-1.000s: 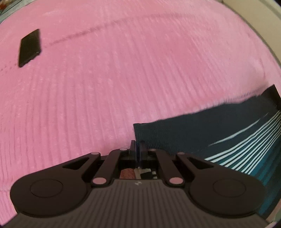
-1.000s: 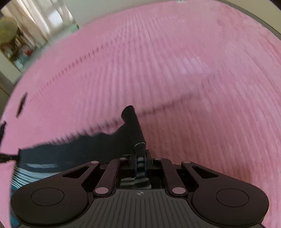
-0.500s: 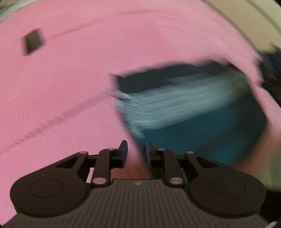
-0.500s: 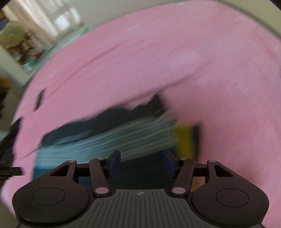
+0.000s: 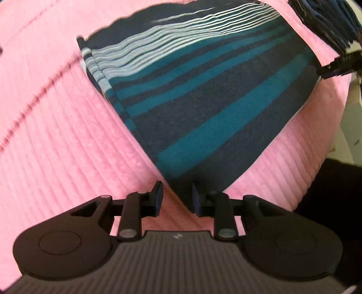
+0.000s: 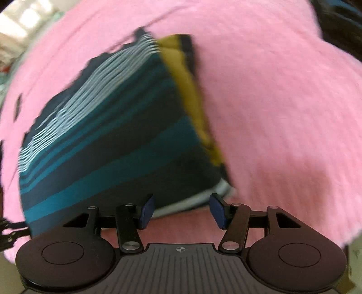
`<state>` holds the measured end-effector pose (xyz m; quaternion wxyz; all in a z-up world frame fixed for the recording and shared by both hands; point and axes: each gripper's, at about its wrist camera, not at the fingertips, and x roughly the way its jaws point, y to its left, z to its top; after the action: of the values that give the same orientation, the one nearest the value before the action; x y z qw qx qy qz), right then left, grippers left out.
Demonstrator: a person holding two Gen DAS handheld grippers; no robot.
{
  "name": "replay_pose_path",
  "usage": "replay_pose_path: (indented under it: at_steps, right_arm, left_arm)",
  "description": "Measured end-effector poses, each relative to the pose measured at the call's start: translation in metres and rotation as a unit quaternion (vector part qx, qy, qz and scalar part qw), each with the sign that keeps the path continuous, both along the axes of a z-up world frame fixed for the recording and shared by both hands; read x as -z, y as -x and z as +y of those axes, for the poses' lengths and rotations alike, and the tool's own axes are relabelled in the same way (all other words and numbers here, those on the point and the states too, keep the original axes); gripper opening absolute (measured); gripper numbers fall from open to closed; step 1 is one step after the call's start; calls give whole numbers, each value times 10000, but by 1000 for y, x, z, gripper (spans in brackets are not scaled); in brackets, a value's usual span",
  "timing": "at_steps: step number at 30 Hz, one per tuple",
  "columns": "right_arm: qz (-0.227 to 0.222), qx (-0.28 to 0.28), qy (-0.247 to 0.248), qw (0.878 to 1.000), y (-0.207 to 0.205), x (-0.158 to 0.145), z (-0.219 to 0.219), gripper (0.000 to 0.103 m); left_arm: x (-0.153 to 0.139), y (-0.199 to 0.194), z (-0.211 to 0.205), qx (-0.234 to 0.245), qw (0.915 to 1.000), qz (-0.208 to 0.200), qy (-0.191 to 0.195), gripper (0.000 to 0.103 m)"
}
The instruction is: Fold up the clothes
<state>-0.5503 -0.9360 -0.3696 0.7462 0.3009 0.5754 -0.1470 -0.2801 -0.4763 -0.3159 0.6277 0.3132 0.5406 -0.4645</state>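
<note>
Both our grippers, left (image 5: 175, 196) and right (image 6: 182, 210), gape empty beside the folded striped shirt (image 5: 203, 99); we should pinch its near edge squarely.

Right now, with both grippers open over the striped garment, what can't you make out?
- Yellow layer under the striped garment: right wrist view blurred; what it is, unclear.
- Dark pile: cut off by the left wrist frame edge.
- Garment's near corner: hidden behind left gripper.
</note>
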Motion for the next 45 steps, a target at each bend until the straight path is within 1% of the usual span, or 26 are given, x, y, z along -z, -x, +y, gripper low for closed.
replay_pose_path:
  at_steps: [1,2,3,4,8,11,13,16,19,20,22,25,27,28,31,32,34,35,37,38,39,40,41,42,44,45]
  right_arm:
    - [-32,-41,101,9999,0,-5,1,62]
    - [-125,-115,137,9998,0,-10,3,78]
    - [-208,-168,127,9996,1,-12,4,87]
    - [-251,-199,119,9994,2,-12,4,91]
    - [-321,-520,48,9981,-5,-14,9,91]
    - [-554,-1208,131,9910,-11,-28,32,91]
    - [-680,-1810,263,9808,-15,-37,58,91]
    - [-941,-2580,443,9605,-19,-51,105,91]
    - [-1171,-3161,694,9389,-26,-56,161,91]
    - [-1208,-3317,793,9322,-30,-55,180,91]
    - [-1239,-3562,1032,9204,-36,-50,218,91]
    - [-1255,-3780,1429,9061,-54,-39,278,90]
    - [-1177,-4057,1785,8886,-63,-28,322,90]
    - [-1094,-4273,2000,8749,-69,-21,346,90]
    - [-945,-5093,2478,8187,-82,5,402,89]
    - [-867,-5342,2615,7992,-85,15,416,81]
    - [-671,-5684,2841,7693,-91,36,431,73]
    - [-574,-5803,2933,7576,-94,46,436,72]
    - [-450,-5912,3051,7452,-101,64,442,72]
    - [-429,-5936,3112,7409,-103,70,443,71]
    - [-423,-5938,3156,7389,-106,74,444,67]
    - [-439,-5870,3147,7446,-109,74,444,47]
    - [-449,-5727,3123,7566,-113,73,442,25]
    - [-469,-5566,3101,7693,-117,68,437,18]
    - [-560,-5284,2941,7944,-123,51,426,14]
    - [-621,-5172,2880,8036,-125,44,422,13]
  left_arm:
    - [-5,1,0,-20,10000,-66,34,21]
    - [-10,2,-1,-81,9999,-119,59,21]
    - [-15,3,-2,-141,9997,-181,74,22]
    - [-19,4,-2,-173,9995,-264,73,23]
    - [-33,20,-6,-21,9980,-632,-35,28]
    - [-44,28,-7,339,9954,-892,-75,36]
    - [-51,31,-5,765,9907,-1123,-106,40]
    - [-54,32,-3,1569,9752,-1557,-115,47]
    - [-51,25,4,2388,9515,-1941,-6,56]
    - [-49,19,8,2641,9427,-2040,55,63]
    - [-42,6,16,3049,9272,-2168,198,65]
    - [-33,-19,31,3546,9057,-2242,615,66]
    - [-25,-35,40,3825,8916,-2263,866,67]
    - [-23,-43,45,3988,8834,-2273,947,67]
    - [-19,-59,60,4419,8564,-2346,1276,70]
    - [-18,-65,64,4462,8526,-2347,1373,71]
    - [-12,-76,70,4442,8528,-2303,1493,71]
    - [-9,-81,72,4418,8538,-2286,1534,71]
    - [-3,-85,75,4416,8522,-2304,1602,72]
    - [1,-87,77,4443,8495,-2332,1631,72]
    - [5,-87,78,4513,8433,-2410,1647,73]
    - [10,-87,78,4613,8345,-2518,1654,73]
    - [15,-86,78,4749,8230,-2637,1663,73]
    - [20,-85,78,4916,8087,-2764,1674,73]
    - [31,-86,74,5193,7809,-3010,1729,73]
    - [37,-86,71,5344,7636,-3166,1765,74]
